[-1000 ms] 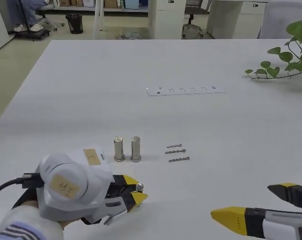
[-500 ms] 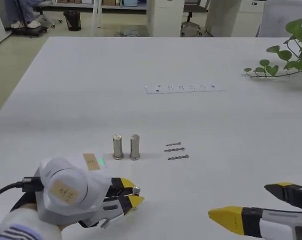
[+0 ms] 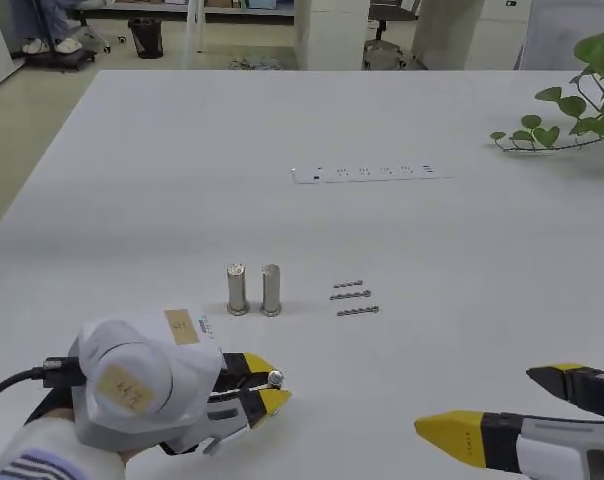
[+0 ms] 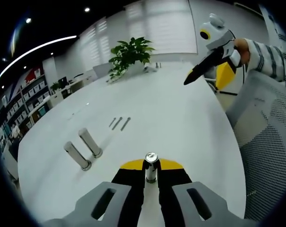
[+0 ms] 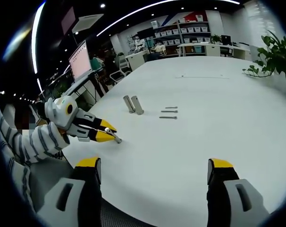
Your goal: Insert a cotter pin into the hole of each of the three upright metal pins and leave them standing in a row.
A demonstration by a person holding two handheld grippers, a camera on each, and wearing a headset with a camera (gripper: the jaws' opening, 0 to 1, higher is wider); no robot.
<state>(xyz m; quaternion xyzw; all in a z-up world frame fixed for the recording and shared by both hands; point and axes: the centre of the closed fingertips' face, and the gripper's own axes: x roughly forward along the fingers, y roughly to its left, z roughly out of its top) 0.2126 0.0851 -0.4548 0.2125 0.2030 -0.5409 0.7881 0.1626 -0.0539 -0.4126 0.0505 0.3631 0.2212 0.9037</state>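
The upright pins (image 3: 237, 290) and the third pin (image 4: 151, 168) are gleaming like polished silvery metal; the table (image 3: 282, 130) is showing a smooth matt white top; the left gripper (image 3: 274, 390) is shining in glossy white plastic (yellow at its jaw tips).

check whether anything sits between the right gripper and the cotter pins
Nothing visible does: bare table lies between the open right gripper and the three cotter pins. The two upright metal pins stand on the cotter pins' far side, off that line.
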